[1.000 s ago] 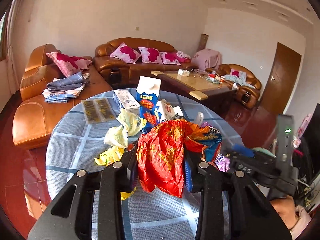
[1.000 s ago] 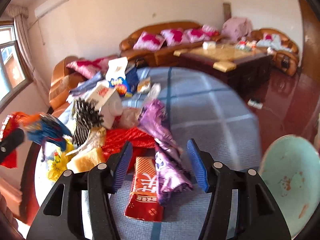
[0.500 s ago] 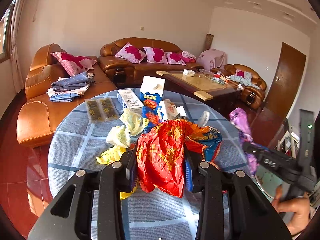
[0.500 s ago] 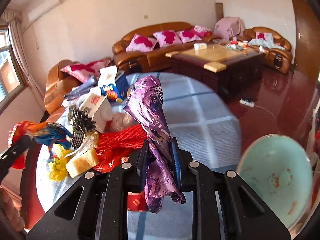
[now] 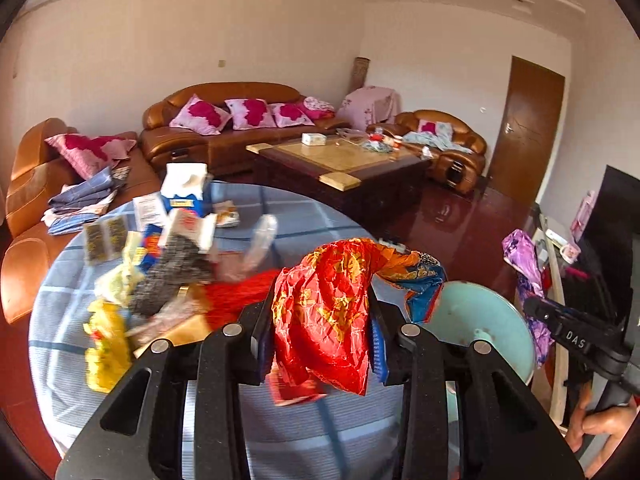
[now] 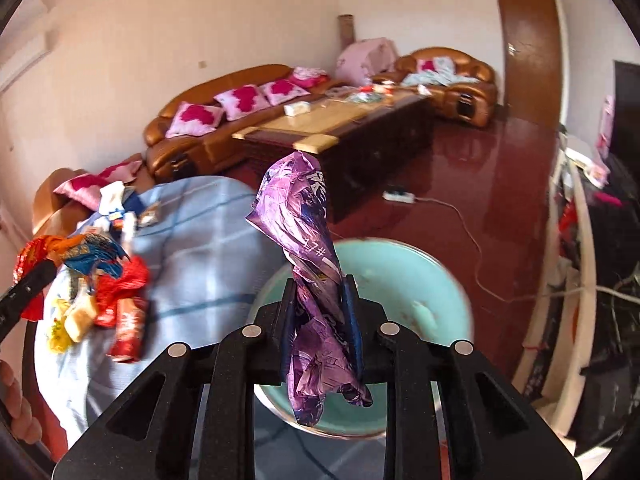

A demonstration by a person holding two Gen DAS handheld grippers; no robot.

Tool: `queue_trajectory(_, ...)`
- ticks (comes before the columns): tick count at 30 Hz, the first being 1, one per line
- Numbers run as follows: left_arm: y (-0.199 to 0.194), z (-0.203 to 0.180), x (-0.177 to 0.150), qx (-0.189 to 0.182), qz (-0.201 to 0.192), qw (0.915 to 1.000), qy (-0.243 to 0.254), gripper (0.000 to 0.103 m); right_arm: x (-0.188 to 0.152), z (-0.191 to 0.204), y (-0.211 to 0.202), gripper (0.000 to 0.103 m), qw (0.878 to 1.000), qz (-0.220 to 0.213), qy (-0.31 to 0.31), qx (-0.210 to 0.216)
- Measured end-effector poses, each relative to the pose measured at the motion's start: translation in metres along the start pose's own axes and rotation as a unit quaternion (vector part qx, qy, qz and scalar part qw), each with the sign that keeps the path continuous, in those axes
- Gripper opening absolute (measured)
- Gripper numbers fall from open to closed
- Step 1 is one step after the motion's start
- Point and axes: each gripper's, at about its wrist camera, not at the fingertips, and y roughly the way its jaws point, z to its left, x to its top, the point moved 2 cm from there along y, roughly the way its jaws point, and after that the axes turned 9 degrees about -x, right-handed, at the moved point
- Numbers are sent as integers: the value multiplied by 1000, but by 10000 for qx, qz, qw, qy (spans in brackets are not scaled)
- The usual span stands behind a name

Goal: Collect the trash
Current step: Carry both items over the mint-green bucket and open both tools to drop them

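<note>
- Pinching a crumpled red and orange wrapper (image 5: 324,312) between the blue pads of the left tool (image 5: 320,334), with the wrapper bulging above and hanging below the pads.
- Seen in the right wrist view too: same red and orange wrapper (image 6: 76,252) at the far left, raised over the desk edge.
- Clamped tight on a crumpled purple wrapper (image 6: 310,280) in the right tool (image 6: 318,324); jaws just closed in on it, wrapper standing up above the pads and drooping under them.
- Held above a pale green basin (image 6: 400,280) that sits just beside the round desk (image 6: 208,248).
- Visible from the left wrist view as well: right tool (image 5: 536,308) at the right edge, purple wrapper (image 5: 524,264) hanging from it, a hand (image 5: 600,428) gripping the handle below.
- Lying on the blue checked cloth of the desk (image 5: 304,216): yellow wrappers (image 5: 106,336), a red net-like piece (image 5: 240,292), a white and blue carton (image 5: 186,188), a clear flat packet with dark contents (image 5: 102,236), other scraps blurred.
- Resting near the desk edge: a red packet with white characters (image 6: 128,332).
- Standing behind: brown leather sofa (image 5: 240,120) with pink cushions, a dark wooden coffee table (image 5: 344,164), a brown door (image 5: 524,132).
</note>
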Motion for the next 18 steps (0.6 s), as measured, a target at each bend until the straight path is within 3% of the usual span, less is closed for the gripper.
queue_trajectory(5, 41, -48, -8, -186, 373, 9990, 188, 37, -20, -43, 26, 23, 9982, 339, 444, -209)
queue_trajectory(9, 71, -82, -20, -339, 614, 9970, 339, 37, -33, -56, 47, 24, 9956, 583, 688, -247)
queue_trajectory(18, 126, -126, -38, -399, 1058, 9924, 487, 37, -33, -72, 60, 28, 9936, 602, 957, -54)
